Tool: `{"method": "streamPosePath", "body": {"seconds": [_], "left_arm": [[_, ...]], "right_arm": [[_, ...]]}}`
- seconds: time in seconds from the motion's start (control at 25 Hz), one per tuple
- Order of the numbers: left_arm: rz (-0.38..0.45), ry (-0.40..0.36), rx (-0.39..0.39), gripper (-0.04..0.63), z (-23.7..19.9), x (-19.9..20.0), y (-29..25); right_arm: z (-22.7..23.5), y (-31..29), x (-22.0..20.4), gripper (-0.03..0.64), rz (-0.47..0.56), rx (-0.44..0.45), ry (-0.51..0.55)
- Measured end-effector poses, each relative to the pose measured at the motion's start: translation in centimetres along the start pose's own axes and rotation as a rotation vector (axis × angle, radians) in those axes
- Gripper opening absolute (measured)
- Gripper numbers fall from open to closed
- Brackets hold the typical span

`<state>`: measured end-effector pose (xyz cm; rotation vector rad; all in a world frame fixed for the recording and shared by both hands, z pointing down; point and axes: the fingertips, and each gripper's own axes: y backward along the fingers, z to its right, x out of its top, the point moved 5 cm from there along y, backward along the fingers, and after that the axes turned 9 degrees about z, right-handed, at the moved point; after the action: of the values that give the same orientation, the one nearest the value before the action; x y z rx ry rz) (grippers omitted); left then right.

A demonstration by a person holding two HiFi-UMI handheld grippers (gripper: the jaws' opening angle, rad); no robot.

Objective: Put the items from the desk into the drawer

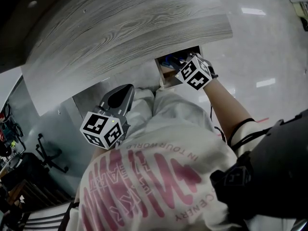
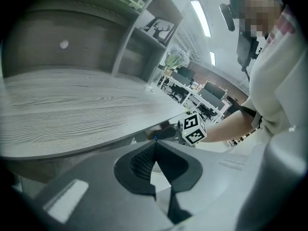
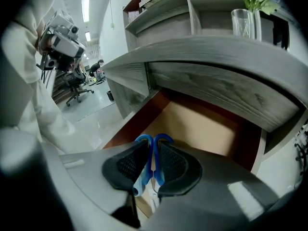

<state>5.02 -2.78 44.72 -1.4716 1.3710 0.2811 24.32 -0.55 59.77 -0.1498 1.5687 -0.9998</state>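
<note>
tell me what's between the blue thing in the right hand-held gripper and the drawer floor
Nothing shows there. In the right gripper view, the right hand-held gripper clamps the blue-handled item over the open drawer, whose visible tan floor is bare.

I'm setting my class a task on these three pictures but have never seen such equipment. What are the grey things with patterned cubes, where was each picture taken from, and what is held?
No robot: a person holds a gripper in each hand; the patterned cubes are parts of them. One picture comes from a camera on the person's head, looking down; the other two from cameras riding on the grippers, looking along their jaws. The right gripper has its jaws shut on a blue-handled item, possibly scissors, above the open drawer under the grey desk. The left gripper has its jaws together, nothing between. A glass stands on the desk.
</note>
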Motion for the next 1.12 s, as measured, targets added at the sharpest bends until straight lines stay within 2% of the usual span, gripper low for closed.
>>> {"method": "streamPosePath", "body": {"seconds": [0.36, 0.6, 0.96, 1.12], "left_arm": [[0.013, 0.018, 0.035, 0.020, -1.2, 0.2, 0.7], [0.028, 0.024, 0.051, 0.020, -2.0, 0.3, 1.4], [0.052, 0.029, 0.057, 0.020, -2.9, 0.7, 2.3], [0.066, 0.038, 0.068, 0.020, -3.3, 0.9, 2.9]], "right_arm": [[0.1, -1.9, 0.4, 0.078, -0.044, -0.024, 0.011], [-0.7, -2.6, 0.5, 0.080, -0.108, -0.061, 0.073], [-1.2, -4.5, 1.1, 0.089, -0.172, -0.044, 0.060], [-1.2, -4.6, 1.0, 0.089, -0.178, -0.063, 0.063]]}}
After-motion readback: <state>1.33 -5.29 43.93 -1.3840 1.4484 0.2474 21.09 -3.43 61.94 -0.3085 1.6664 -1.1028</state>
